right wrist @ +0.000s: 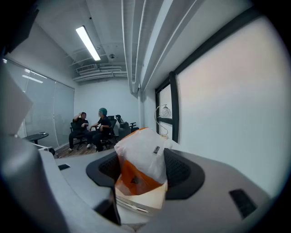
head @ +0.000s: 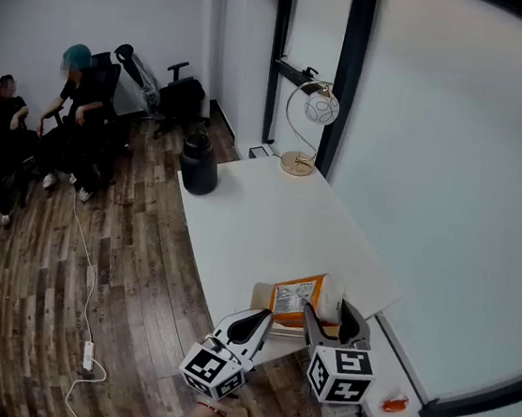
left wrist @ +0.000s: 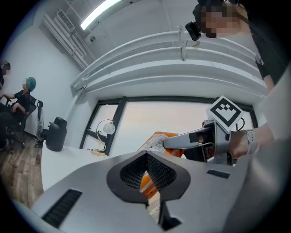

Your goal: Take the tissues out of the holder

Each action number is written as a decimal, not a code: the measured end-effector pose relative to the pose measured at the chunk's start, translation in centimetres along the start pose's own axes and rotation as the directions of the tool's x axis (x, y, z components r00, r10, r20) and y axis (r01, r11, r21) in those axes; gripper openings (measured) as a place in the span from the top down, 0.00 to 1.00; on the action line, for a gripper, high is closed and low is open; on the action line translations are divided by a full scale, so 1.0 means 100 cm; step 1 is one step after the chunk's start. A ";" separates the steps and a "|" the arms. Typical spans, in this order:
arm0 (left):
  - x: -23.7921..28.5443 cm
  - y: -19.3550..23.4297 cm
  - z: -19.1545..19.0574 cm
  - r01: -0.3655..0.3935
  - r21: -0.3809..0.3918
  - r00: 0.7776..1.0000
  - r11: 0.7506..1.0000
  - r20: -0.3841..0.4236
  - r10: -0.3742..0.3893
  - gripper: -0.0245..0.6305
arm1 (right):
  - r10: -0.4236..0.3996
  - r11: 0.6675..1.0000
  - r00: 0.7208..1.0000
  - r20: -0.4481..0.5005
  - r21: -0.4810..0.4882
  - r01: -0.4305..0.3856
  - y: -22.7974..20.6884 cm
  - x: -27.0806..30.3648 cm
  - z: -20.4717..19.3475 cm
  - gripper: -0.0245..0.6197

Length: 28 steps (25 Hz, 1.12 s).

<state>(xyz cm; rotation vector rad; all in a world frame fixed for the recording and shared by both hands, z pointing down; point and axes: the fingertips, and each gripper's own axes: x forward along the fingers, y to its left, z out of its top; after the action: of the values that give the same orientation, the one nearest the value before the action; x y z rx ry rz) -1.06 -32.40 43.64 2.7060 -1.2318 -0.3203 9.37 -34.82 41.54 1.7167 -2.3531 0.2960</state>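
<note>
Tissues (head: 295,297) gripped, holder (head: 260,295) at table (head: 259,222) edge

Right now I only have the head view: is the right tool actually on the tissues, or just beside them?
Observer: On them. In the right gripper view the tissues stand between the pads of the right tool, and both pads seem to press the pack.
Operator: Lifted out yet?
Observer: No. The pack's orange bottom sits inside the beige holder, just below the pads.
Operator: And the other one?
Observer: The left gripper view shows the left tool shut, with nothing held. It is aimed at the orange pack from a short way off.
</note>
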 end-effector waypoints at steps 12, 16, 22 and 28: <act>0.012 -0.012 0.006 0.022 0.001 1.000 1.000 -0.004 -0.022 0.96 | 0.022 0.999 0.999 0.034 -0.032 -0.021 0.003 -0.007 0.010 0.53; 0.015 -0.009 0.007 0.017 -0.002 1.000 1.000 -0.007 -0.017 0.96 | 0.030 0.999 0.999 0.035 -0.035 -0.028 0.003 -0.006 0.012 0.53; 0.020 -0.013 0.008 0.021 -0.003 1.000 1.000 -0.006 -0.021 0.96 | 0.033 0.999 0.999 0.035 -0.033 -0.032 -0.001 -0.005 0.011 0.53; 0.022 -0.009 0.006 0.011 -0.005 1.000 1.000 -0.008 -0.011 0.96 | 0.043 0.998 0.998 0.036 -0.036 -0.041 -0.002 0.000 0.011 0.53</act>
<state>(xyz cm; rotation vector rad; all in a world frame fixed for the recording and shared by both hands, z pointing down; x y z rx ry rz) 0.89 -33.50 42.54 2.7078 -1.2124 -0.3134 9.46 -35.18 40.54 1.6725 -2.4083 0.2296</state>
